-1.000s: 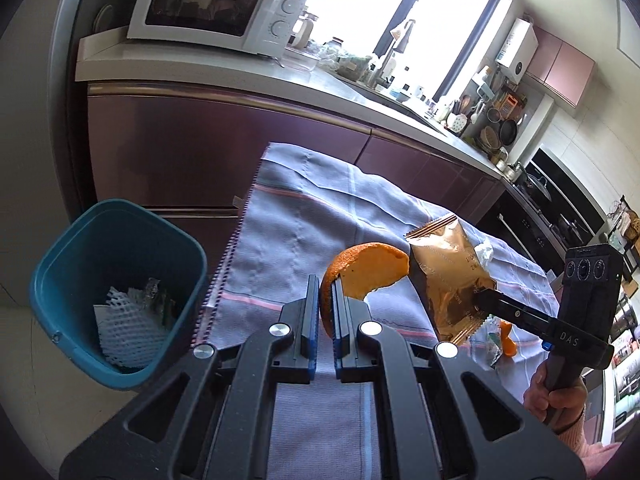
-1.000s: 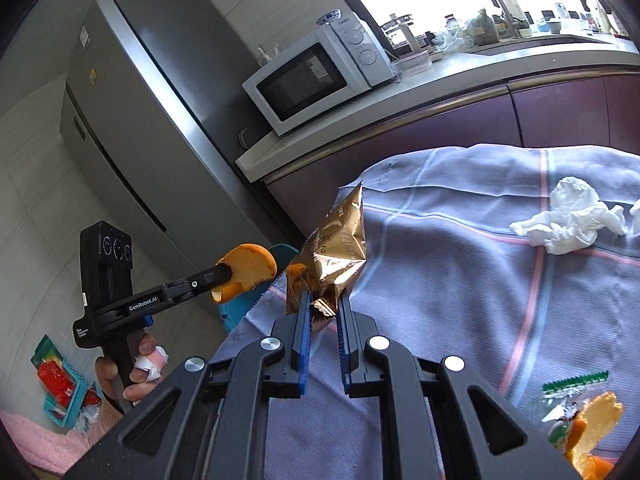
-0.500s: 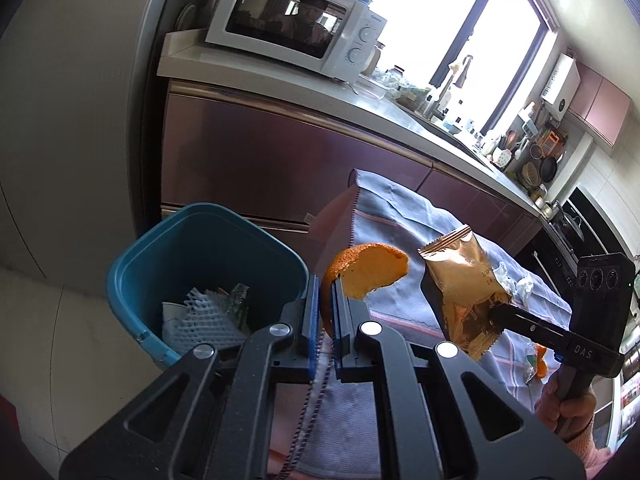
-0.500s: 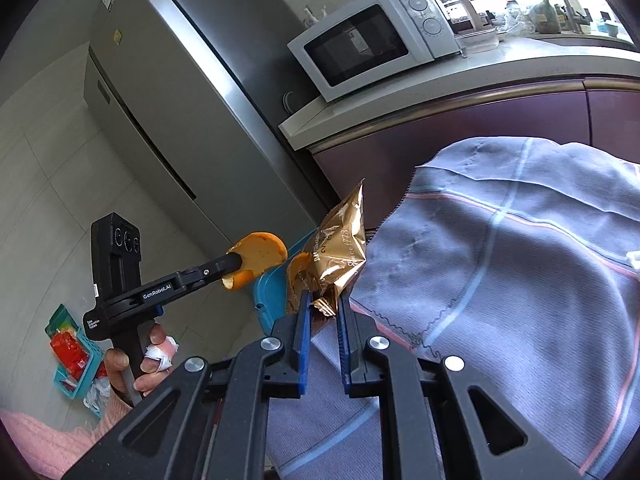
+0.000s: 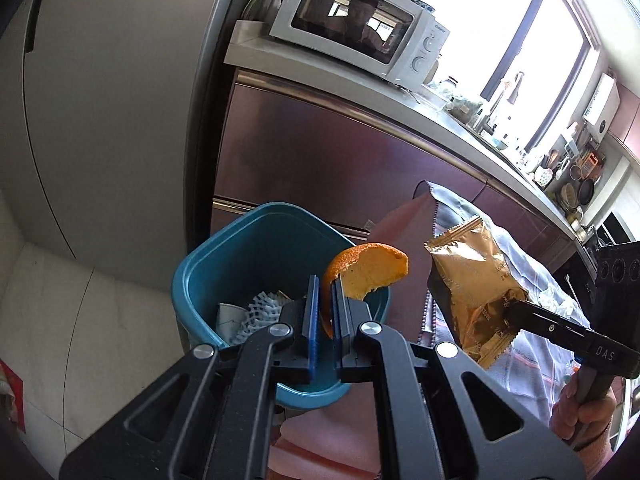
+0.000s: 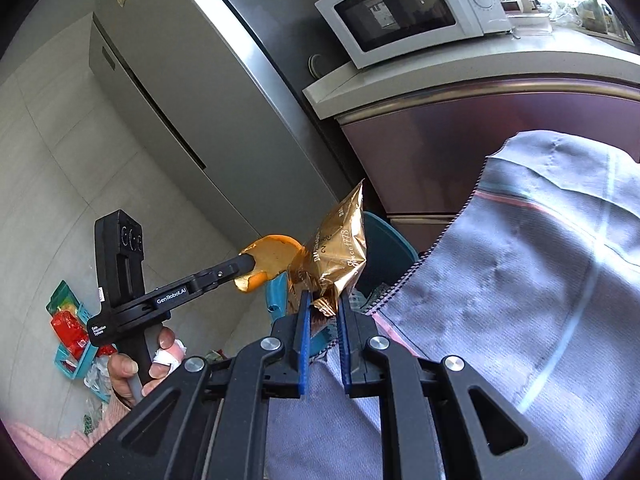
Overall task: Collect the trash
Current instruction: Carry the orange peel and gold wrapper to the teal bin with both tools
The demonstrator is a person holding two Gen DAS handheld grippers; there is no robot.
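Bin (image 5: 224,264) contents partly hidden behind left tool (image 5: 326,300).

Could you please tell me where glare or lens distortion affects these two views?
Left wrist view: the window is blown out white, and the fridge edge bows from fisheye distortion. Right wrist view: the gold wrapper glints, and the corners vignette to black.

One peel (image 5: 372,270), one wrapper (image 5: 472,284), one bin (image 5: 240,248)
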